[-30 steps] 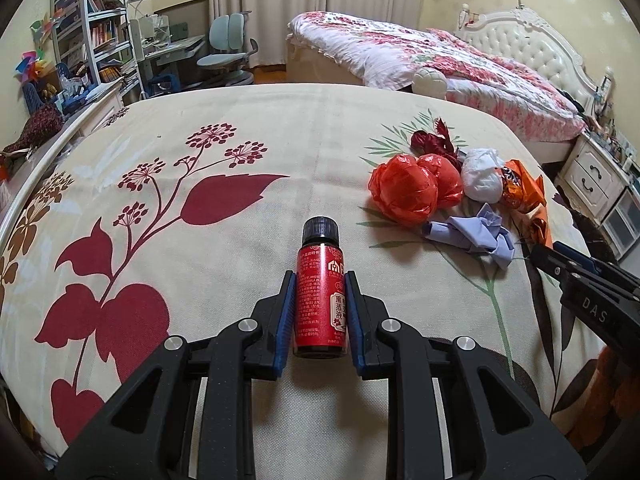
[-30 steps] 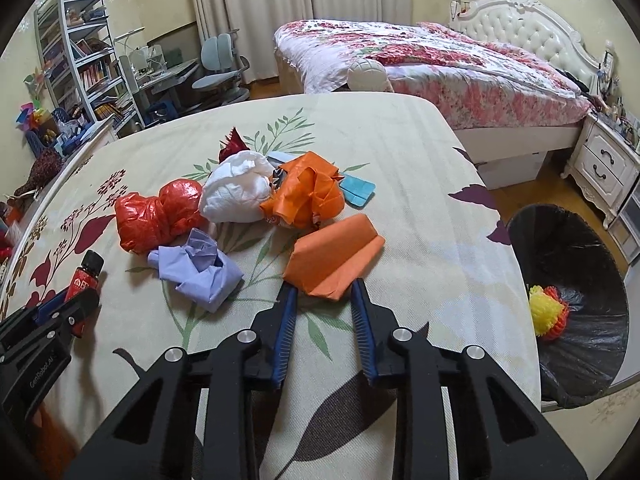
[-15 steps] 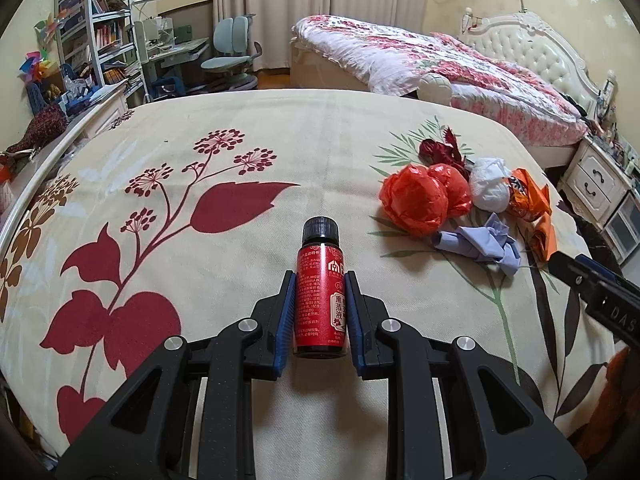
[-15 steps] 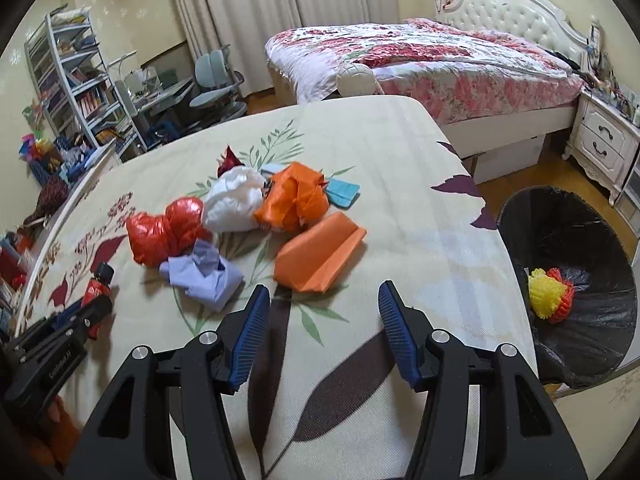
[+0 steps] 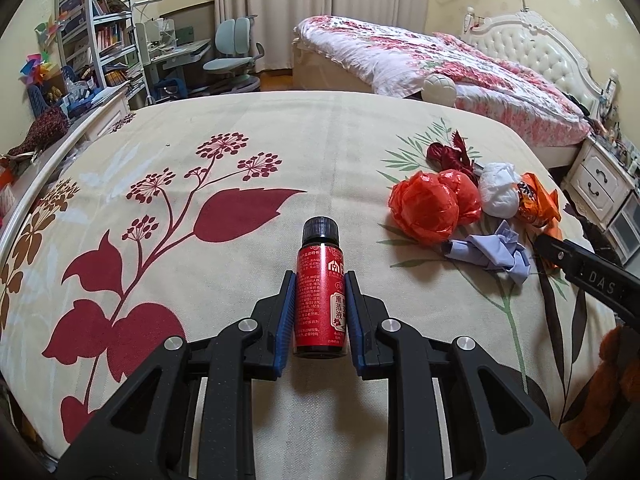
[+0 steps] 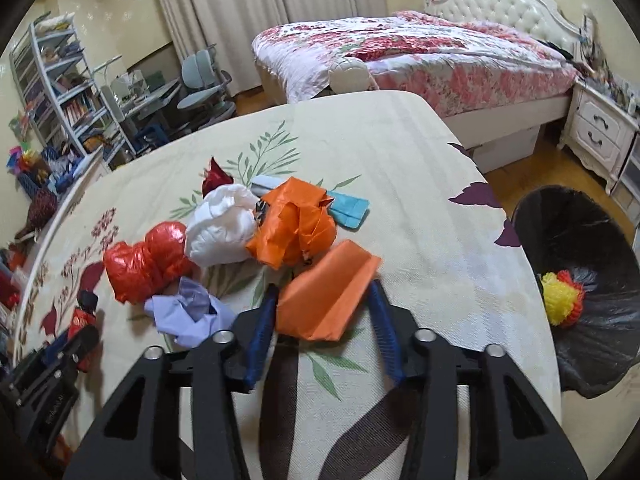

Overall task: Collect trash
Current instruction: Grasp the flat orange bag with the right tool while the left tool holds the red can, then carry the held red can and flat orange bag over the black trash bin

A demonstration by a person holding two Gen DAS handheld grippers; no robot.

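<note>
My left gripper is shut on a small red bottle with a black cap, held over the flowered bedspread. To its right lies the trash pile: red plastic balls, a white wad, an orange wrapper and crumpled lilac paper. In the right wrist view a folded orange paper lies between the jaws of my right gripper, which are closing around it; its left pad is at the paper's edge and a small gap shows at the right pad.
A black-lined trash bin stands on the floor past the bed's right edge, with a yellow and red wad inside. A teal piece lies behind the pile. A second bed, a nightstand and shelves stand beyond.
The right gripper opened wide, moved forward over the folded orange paper and is narrowing around it. The left gripper kept still with the bottle.
</note>
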